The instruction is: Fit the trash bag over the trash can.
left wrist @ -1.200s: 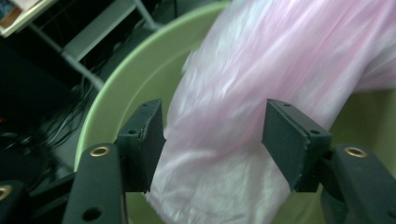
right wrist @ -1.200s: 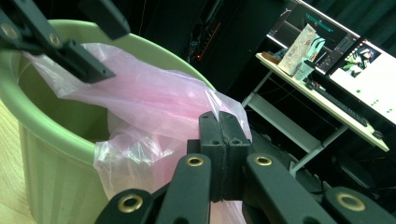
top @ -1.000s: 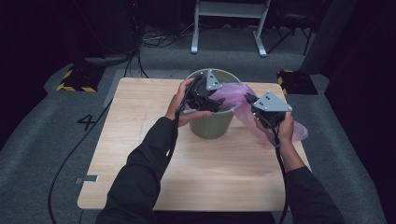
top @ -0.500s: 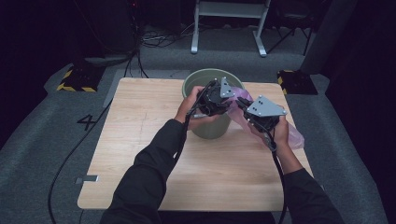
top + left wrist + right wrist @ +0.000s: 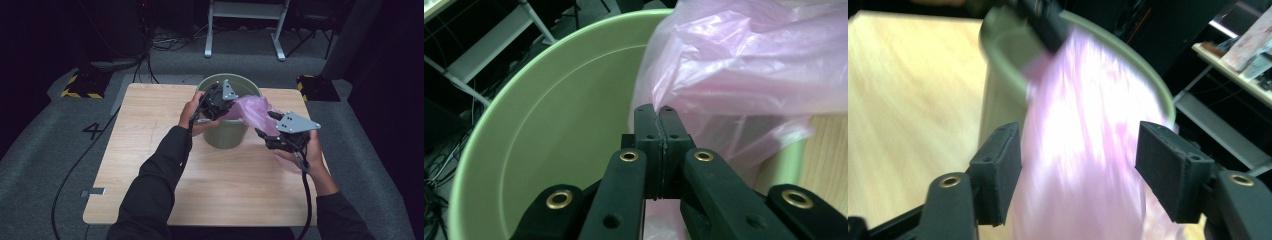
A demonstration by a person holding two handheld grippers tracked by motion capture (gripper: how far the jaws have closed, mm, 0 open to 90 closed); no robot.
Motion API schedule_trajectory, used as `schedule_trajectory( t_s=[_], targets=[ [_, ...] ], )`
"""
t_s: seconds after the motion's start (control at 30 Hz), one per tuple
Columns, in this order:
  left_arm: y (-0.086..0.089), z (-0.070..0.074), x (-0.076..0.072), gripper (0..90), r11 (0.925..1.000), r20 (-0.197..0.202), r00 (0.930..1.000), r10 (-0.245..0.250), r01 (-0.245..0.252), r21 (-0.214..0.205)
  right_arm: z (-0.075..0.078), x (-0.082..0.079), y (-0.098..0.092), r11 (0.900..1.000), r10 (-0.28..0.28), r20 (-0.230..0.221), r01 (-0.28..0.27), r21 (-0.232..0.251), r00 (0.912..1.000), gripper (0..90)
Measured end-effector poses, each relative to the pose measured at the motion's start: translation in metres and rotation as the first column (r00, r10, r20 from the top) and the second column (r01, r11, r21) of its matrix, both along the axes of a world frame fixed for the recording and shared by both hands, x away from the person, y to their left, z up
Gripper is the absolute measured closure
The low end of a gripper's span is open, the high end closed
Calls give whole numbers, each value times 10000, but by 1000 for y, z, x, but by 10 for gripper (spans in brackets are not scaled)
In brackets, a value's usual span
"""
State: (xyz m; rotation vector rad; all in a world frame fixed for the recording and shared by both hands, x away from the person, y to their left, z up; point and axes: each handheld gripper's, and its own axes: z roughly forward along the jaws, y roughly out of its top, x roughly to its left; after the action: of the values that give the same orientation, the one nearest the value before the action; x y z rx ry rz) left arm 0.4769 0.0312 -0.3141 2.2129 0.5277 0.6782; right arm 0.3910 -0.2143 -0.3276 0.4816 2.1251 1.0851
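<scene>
A green bucket stands at the back middle of the wooden table. A thin pink plastic bag drapes over its right rim and down toward the person's right hand. My left gripper is at the rim; its jaws have just been closing and are now shut on the bag's edge, inside the bucket's mouth. My right gripper is right of the bucket. Its jaws have just been opening and stand open, with the bag loose between the pads.
The table's near half is bare wood. On the floor behind stand a white metal frame and a yellow-black striped base. Cables trail down the left side, past a painted 4.
The left gripper shifted right along the bucket's rim and closed on the bag. The right gripper opened, released the bag and drew back toward the near right. The bag now hangs slacker.
</scene>
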Motion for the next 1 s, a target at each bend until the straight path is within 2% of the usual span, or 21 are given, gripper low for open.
schedule_trajectory(
  t_s=[0.1, 0.13, 0.2, 0.27, 0.33, 0.4, 0.47, 0.5, 0.57, 0.63, 0.67, 0.7, 0.77, 0.83, 0.87, 0.93, 1.0],
  targets=[
    [12, 0, 5, 893, 9996, -166, 9995, 283, -283, -50, -9, -6, -11, 9994, -134, -76, 132, -313, 9999, 331],
    [14, -1, 6, 893, 9994, -211, 9993, 319, -321, -82, -11, -6, -15, 9993, -124, -286, 113, -366, 9995, 321],
    [19, -2, 8, 892, 9988, -270, 9986, 462, -466, -118, -16, -7, -22, 9993, -240, -392, 229, -291, 9989, 321],
    [21, -3, 11, 891, 9990, -264, 9987, 438, -441, -101, -22, -8, -27, 9994, -155, -582, 137, -328, 9982, 357],
    [24, -5, 13, 892, 9983, -368, 9978, 549, -555, -158, -26, -8, -29, 9993, -120, -682, 97, -352, 9976, 437],
    [26, -6, 15, 891, 9980, -422, 9973, 594, -602, -178, -29, -8, -30, 9995, -75, -780, 50, -318, 9969, 571],
    [30, -9, 16, 885, 9976, -423, 9969, 661, -670, -191, -29, -9, -27, 9986, 85, -559, -113, -507, 9984, 737],
    [31, -10, 16, 881, 9975, -453, 9967, 676, -684, -170, -29, -9, -26, 9984, 156, -525, -184, -535, 9985, 776],
    [35, -12, 17, 856, 9970, -566, 9964, 635, -660, -417, -26, -7, -24, 9978, 322, -478, -349, -560, 9983, 831],
    [44, -14, 17, 801, 9914, -815, 9957, 450, -546, -1188, -20, -4, -25, 9978, 330, -435, -354, -553, 9985, 876],
    [48, -14, 17, 744, 9873, -977, 9944, 398, -542, -1494, -16, -3, -25, 9980, 314, -383, -334, -543, 9988, 885],
    [51, -13, 17, 675, 9854, -999, 9944, 335, -495, -1631, -10, -2, -26, 9983, 360, -279, -372, -445, 9990, 895],
    [55, -11, 14, 595, 9828, -928, 9952, 323, -485, -1781, -2, 0, -25, 9984, 463, -235, -471, -316, 9986, 899],
    [58, -7, 11, 460, 9740, -953, 9953, 191, -401, -2230, 7, 1, -22, 9981, 508, -102, -511, -347, 9987, 899],
    [58, -4, 8, 422, 9697, -907, 9958, 118, -335, -2418, 9, 2, -20, 9979, 564, -103, -567, -299, 9984, 898],
    [55, 1, 2, 343, 9671, -637, 9980, 19, -180, -2536, 14, 3, -17, 9973, 634, -113, -638, -364, 9979, 898],
    [47, 6, -6, 279, 9714, -210, 9998, -75, 23, -2373, 16, 5, -13, 9968, 650, -56, -652, -459, 9979, 899]
  ],
)
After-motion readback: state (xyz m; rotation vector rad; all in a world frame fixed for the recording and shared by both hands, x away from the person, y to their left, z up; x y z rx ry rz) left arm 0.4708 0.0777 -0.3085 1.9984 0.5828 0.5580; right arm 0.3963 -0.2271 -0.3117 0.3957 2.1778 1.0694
